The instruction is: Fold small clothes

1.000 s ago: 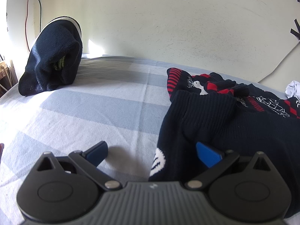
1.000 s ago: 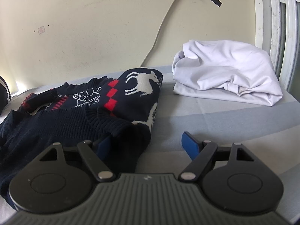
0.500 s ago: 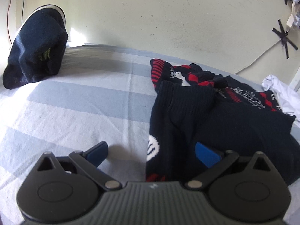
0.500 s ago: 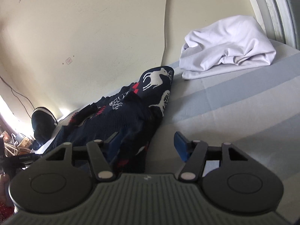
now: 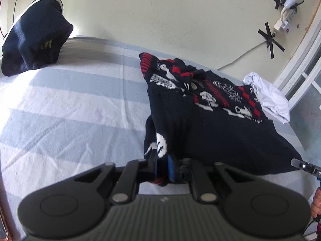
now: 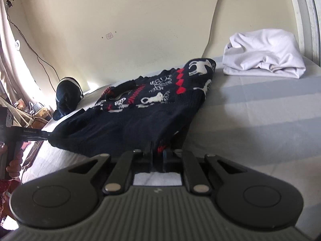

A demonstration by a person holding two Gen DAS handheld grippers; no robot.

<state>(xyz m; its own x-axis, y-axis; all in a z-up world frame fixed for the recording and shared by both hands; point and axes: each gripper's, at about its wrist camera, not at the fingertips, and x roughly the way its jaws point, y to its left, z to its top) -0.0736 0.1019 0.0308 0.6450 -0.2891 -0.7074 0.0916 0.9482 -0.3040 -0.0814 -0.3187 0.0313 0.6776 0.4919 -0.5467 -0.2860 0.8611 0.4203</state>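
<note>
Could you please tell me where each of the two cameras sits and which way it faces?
Left wrist view: sits behind the left tongs, looking down across the striped bed toward the wall; the tongs pinch the near left corner of the dark reindeer sweater; the right tongs show at the right edge.
Right wrist view: sits behind the right tongs, looking across the bed; they pinch the sweater's near right corner; a hand shows at left.
Both share the sweater, the white garment and the navy bundle.
</note>
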